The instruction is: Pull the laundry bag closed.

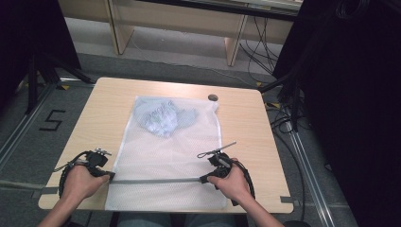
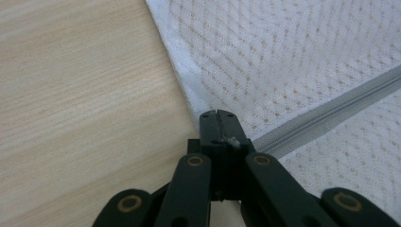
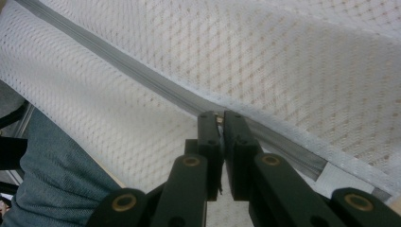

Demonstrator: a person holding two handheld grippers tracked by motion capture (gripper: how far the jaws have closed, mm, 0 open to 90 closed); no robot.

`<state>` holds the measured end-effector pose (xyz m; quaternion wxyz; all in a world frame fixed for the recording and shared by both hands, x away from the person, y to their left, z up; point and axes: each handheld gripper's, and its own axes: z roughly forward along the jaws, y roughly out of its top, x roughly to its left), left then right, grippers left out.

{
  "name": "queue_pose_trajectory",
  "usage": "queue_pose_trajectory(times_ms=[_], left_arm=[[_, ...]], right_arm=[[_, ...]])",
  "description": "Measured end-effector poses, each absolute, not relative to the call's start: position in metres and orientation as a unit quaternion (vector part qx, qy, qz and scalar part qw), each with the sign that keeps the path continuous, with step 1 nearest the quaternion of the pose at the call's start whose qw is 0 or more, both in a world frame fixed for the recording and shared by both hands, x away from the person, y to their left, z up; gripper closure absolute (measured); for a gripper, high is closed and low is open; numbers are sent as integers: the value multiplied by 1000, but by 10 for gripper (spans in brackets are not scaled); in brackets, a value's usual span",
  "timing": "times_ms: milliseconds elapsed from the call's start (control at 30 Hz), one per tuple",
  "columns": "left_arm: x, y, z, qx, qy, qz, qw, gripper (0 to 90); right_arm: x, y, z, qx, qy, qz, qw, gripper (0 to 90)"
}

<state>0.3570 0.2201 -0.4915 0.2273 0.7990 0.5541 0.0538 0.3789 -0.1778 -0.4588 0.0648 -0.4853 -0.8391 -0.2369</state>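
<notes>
Black fingers of the left gripper [image 2: 218,113] pinched closed on the zipper [image 1: 156,180] end at the mesh bag's [image 1: 170,156] left edge. Right gripper [image 3: 217,115] fingers nearly closed on a small metal bit on the zipper, likely the slider, mostly hidden. Bag lies flat on the wooden desk [image 1: 108,109], near edge overhanging the person's lap; bluish crumpled contents [image 1: 163,116] inside the far end, hard to identify.

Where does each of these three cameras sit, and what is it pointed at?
High view: above the table, looking down; both forearms and hands show.
Left gripper view: on the left gripper, facing the mesh bag's edge; its fingers show.
Right gripper view: on the right gripper, facing the zipper; fingers and a knee show.
All share bag and zipper.
</notes>
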Motion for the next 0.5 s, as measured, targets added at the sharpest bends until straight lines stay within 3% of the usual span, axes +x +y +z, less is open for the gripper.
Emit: queue_pose_trajectory(times_ms=[500], left_arm=[[357, 221, -491, 803, 551, 54, 223, 900]], right_arm=[[379, -185, -460, -492, -834, -241, 67, 870]])
